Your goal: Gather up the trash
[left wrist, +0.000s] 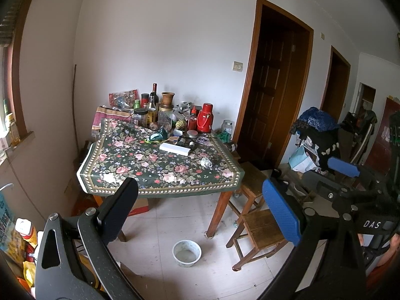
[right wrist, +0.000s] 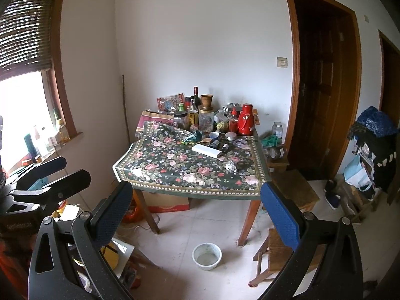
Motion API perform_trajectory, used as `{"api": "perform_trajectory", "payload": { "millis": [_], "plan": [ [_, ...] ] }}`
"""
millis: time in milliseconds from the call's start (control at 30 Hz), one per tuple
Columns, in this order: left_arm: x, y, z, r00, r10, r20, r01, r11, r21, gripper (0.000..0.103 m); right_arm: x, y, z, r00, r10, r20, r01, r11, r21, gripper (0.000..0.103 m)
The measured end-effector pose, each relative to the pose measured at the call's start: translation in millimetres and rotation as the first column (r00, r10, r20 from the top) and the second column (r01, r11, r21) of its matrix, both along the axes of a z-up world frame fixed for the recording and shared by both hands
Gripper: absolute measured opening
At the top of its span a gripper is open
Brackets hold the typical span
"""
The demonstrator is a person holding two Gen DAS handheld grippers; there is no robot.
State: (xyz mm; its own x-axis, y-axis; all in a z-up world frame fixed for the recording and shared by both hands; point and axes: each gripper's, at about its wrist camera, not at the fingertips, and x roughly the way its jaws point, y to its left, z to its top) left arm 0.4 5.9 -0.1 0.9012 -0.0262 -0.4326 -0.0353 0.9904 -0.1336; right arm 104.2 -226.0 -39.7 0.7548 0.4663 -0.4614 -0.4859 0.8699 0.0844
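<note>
Both wrist views look forward along wide-spread fingers, high and well back from the floral table [left wrist: 160,165], angled slightly down. They share table, white bowl [right wrist: 207,256] and dark door [left wrist: 272,95]; the right view sits left-shifted, catching the window [right wrist: 22,115].

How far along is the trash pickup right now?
Nothing looks collected. Both the left gripper and right gripper are open, empty and away from the table. The crumpled paper ball and green wrapper lie on the tablecloth.

A lived-in home room: floral-clothed table [left wrist: 160,167] crowded with bottles, wooden stools [left wrist: 265,227], panelled door [left wrist: 270,105].
</note>
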Motion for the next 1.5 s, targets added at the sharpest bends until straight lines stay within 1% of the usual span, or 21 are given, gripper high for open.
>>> {"api": "perform_trajectory", "payload": {
  "millis": [567,833,1000,1333,1500],
  "plan": [
    [4.9,4.3,-1.8,1.000,0.003,-0.001,-0.003,1.000,-0.002,0.100,1.5,2.5,1.3,1.000,0.007,-0.005,-0.007,1.000,0.008,0.101],
    [10.8,-4.2,-2.9,1.000,0.021,-0.002,-0.021,1.000,0.011,0.100,4.3,2.7,2.9,1.000,0.010,-0.002,-0.010,1.000,0.010,0.101],
    [12.2,-5.8,-3.8,1.000,0.027,0.005,-0.027,1.000,0.013,0.100,12.0,-5.7,2.5,1.000,0.017,-0.003,-0.017,1.000,0.014,0.101],
    [31.7,-27.3,-7.6,0.999,0.051,-0.004,-0.051,0.998,0.021,0.100,31.4,-18.8,-1.6,1.000,0.023,-0.004,-0.023,1.000,0.006,0.101],
    [51.5,-30.3,-11.0,0.998,0.064,-0.018,-0.064,0.998,0.030,0.100,47.5,-23.4,-6.3,1.000,0.009,-0.019,-0.009,1.000,-0.004,0.101]
  ]
}}
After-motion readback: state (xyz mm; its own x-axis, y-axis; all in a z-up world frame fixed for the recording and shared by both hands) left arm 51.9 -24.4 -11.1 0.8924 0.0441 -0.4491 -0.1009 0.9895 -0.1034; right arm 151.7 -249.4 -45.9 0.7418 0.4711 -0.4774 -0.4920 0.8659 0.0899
